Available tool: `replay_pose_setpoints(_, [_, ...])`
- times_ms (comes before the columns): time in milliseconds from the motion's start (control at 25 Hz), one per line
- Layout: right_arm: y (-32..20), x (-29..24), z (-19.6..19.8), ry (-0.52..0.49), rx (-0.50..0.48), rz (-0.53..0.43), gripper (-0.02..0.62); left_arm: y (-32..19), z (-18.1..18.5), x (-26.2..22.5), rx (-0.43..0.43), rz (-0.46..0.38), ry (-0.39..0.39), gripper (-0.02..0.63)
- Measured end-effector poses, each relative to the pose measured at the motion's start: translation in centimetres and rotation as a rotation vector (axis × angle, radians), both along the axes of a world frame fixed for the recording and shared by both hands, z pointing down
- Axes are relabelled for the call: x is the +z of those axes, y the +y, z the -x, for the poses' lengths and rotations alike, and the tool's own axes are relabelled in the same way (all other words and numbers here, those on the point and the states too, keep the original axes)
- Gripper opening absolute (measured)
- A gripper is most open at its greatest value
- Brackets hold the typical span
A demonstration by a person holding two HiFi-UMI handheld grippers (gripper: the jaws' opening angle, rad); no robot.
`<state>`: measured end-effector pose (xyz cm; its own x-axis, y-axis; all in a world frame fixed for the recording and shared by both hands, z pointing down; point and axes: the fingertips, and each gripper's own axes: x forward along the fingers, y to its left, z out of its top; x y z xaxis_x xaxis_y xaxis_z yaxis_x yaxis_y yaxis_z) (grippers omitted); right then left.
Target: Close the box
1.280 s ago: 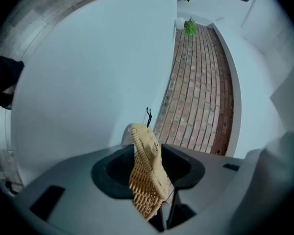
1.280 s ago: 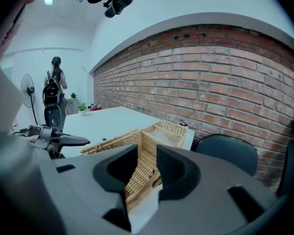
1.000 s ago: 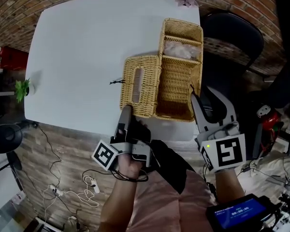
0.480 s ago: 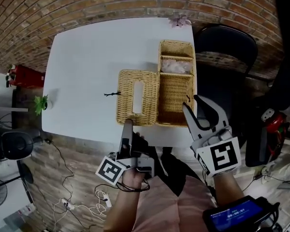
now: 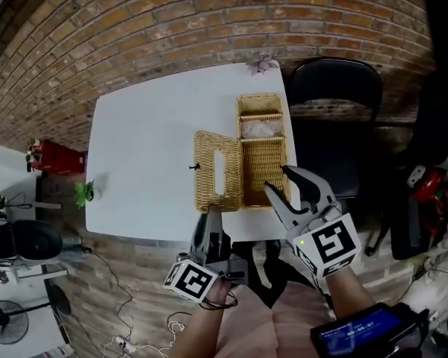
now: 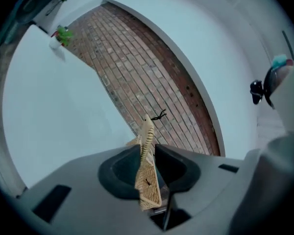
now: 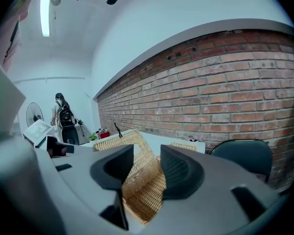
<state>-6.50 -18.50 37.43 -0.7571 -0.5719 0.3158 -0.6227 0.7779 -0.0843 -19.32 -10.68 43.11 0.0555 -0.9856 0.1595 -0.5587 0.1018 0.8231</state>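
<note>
Left gripper (image 5: 213,213) is pinching the lid's (image 5: 216,171) near edge and lifting it off the table (image 5: 142,162) — the lid is tilting up beside the open box (image 5: 263,171). Right gripper (image 5: 278,179) jaws have just been opening wide, the box's near corner between them, unpressed — closing is beginning.
</note>
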Motion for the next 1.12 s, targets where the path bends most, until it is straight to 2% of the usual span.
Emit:
replay_pose_setpoints(160, [-0.3,-0.6,-0.2,-0.033,0.01,0.008,0.183,-0.6,-1.8,-1.7,0.071,-0.026,-0.162,0.094])
replay_pose_setpoints(400, [-0.3,-1.1,0.0,-0.133,-0.034,0.093,0.192,-1.3,-4.4,-3.0,0.165,-0.058,-0.355,0.091])
replay_pose_setpoints(600, [0.2,-1.1,0.6,-0.184,-0.089,0.159,0.201,-1.5,-6.0,-3.4,0.225,-0.073,-0.457,0.092])
replay_pose_setpoints(720, [0.1,-1.5,0.6,-0.265,-0.102,0.231,0.201,-1.5,-6.6,-3.5,0.25,-0.074,-0.537,0.094])
replay_pose_setpoints(840, [-0.3,-2.0,0.5,-0.346,-0.111,0.303,0.202,-1.7,-7.2,-3.5,0.267,-0.079,-0.576,0.095])
replay_pose_setpoints(1120, [-0.2,-0.8,1.3,-0.354,-0.172,0.419,0.211,-2.2,-9.9,-3.2,0.359,-0.087,-0.68,0.106])
